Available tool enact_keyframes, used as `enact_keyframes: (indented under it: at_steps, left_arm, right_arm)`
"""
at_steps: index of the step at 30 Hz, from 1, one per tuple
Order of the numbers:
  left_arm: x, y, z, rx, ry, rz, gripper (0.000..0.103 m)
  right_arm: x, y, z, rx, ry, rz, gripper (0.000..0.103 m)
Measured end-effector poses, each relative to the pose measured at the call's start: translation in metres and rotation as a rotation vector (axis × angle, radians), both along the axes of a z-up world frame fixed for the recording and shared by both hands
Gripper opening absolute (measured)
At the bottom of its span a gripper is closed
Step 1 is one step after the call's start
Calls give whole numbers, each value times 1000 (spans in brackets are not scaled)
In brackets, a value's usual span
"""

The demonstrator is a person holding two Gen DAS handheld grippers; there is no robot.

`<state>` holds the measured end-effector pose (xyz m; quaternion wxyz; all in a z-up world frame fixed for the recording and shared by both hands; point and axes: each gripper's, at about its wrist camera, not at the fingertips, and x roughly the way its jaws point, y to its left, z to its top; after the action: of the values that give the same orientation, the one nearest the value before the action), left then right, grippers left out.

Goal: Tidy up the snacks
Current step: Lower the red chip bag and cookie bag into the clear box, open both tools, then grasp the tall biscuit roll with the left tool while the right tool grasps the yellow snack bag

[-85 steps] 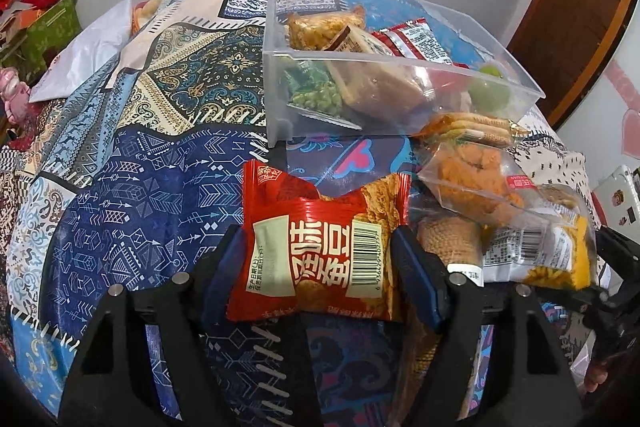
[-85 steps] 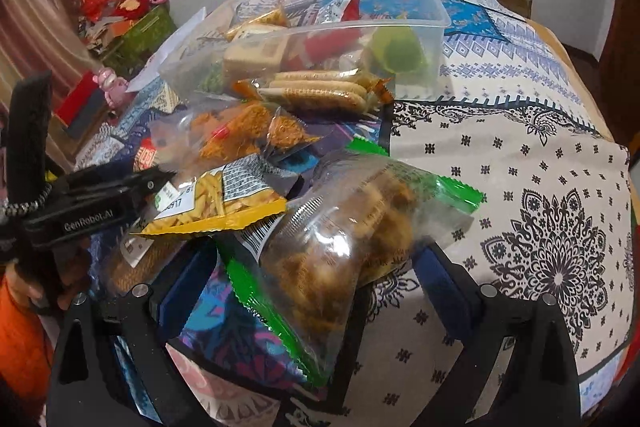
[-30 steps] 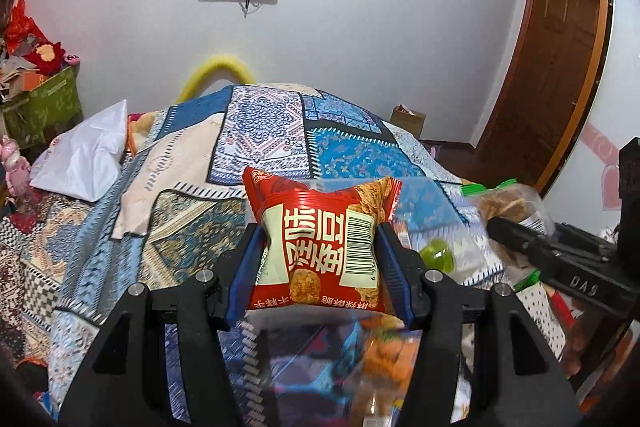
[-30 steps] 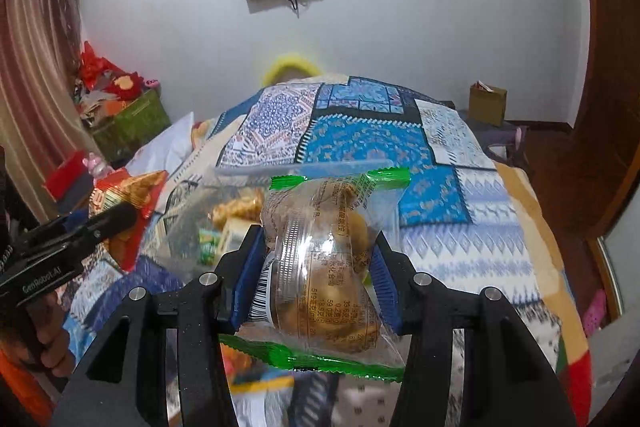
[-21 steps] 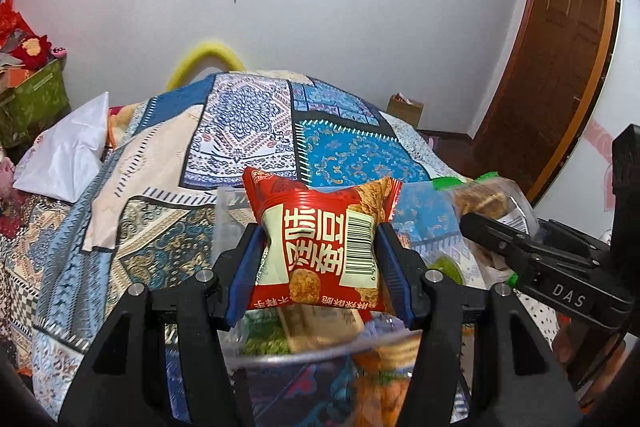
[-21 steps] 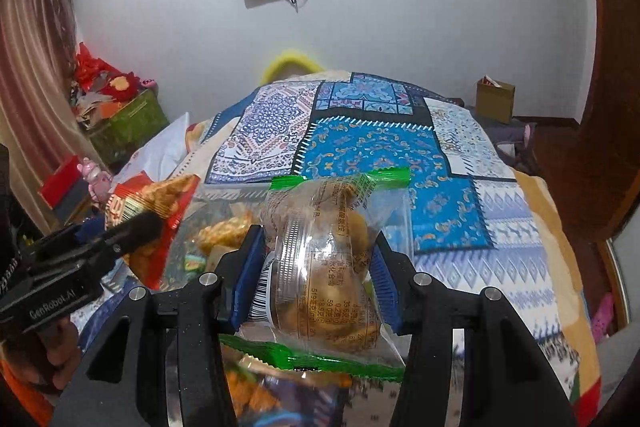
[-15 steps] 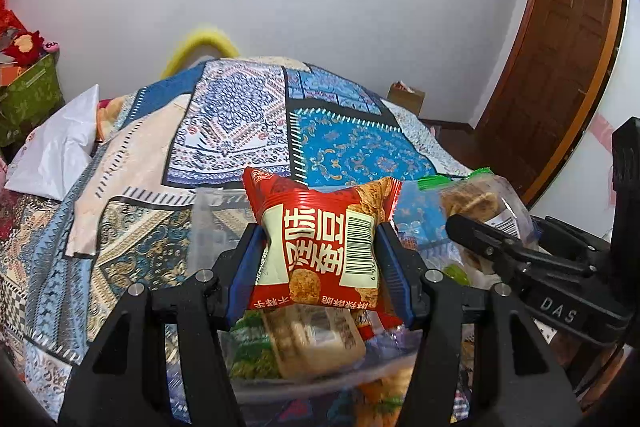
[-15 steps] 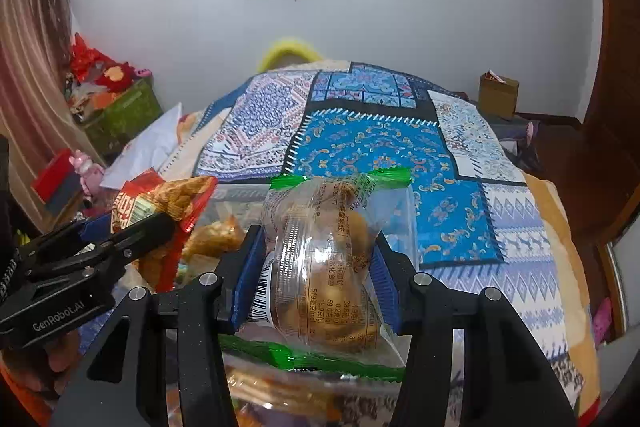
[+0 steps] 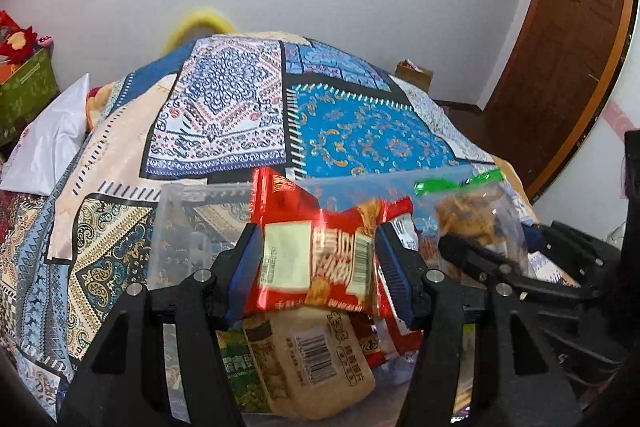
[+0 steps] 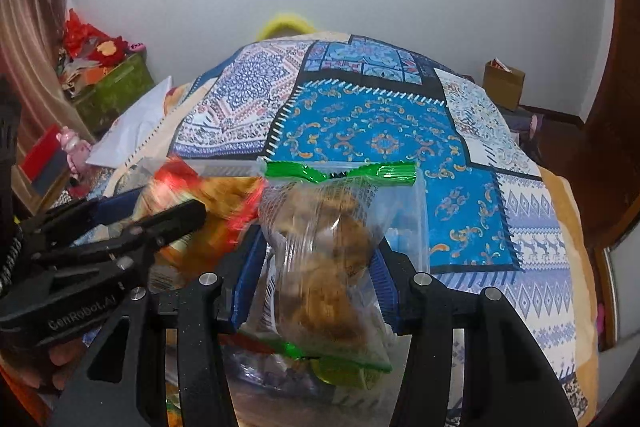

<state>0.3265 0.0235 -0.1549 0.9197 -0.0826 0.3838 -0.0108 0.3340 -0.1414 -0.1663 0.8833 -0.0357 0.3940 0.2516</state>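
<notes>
My left gripper (image 9: 318, 261) stands open around a red snack packet (image 9: 320, 251) that looks blurred and loose between its pads, above the clear plastic bin (image 9: 188, 223). My right gripper (image 10: 316, 275) stands open around a clear, green-edged bag of fried snacks (image 10: 328, 247), which is also blurred, over the same bin (image 10: 224, 167). Each gripper shows in the other's view: the right one (image 9: 512, 267) and the left one (image 10: 120, 227). The bin holds a beige packet (image 9: 316, 359) and a green packet (image 9: 240, 371).
The bin sits on a bed with a patchwork quilt (image 9: 352, 131). A white pillow (image 9: 44, 143) lies at the left. A green box with red toys (image 10: 112, 87) stands by the wall. A wooden door (image 9: 560, 67) is at the right.
Both grippers have carried their packets from the quilt up over the bin. In the last half second both have widened and the packets blur as they come loose.
</notes>
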Motion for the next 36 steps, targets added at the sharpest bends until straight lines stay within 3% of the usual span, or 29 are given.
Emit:
enact_keyframes:
  at_steps: [4,9,24,31,36]
  left_arm:
    - [-2,3,6,-14,2,8,58]
    - [-15,5,20,-12,-19,4,58]
    - [-102,-3,82,39,-129,-47,68]
    - [-147,-6,81,27,-118,-59,72]
    - [-169,-10,65,32,-70,-70,72]
  right_arm:
    - [-1,1,0,-10,17,8,48]
    - [-7,-4,11,-1,-12,-11,67]
    - [-73,-28,65,50,-118,-16,73]
    - [-113,-41,59,54,-113,-20,77]
    - [-134,-43,43,40,-75,-13,77]
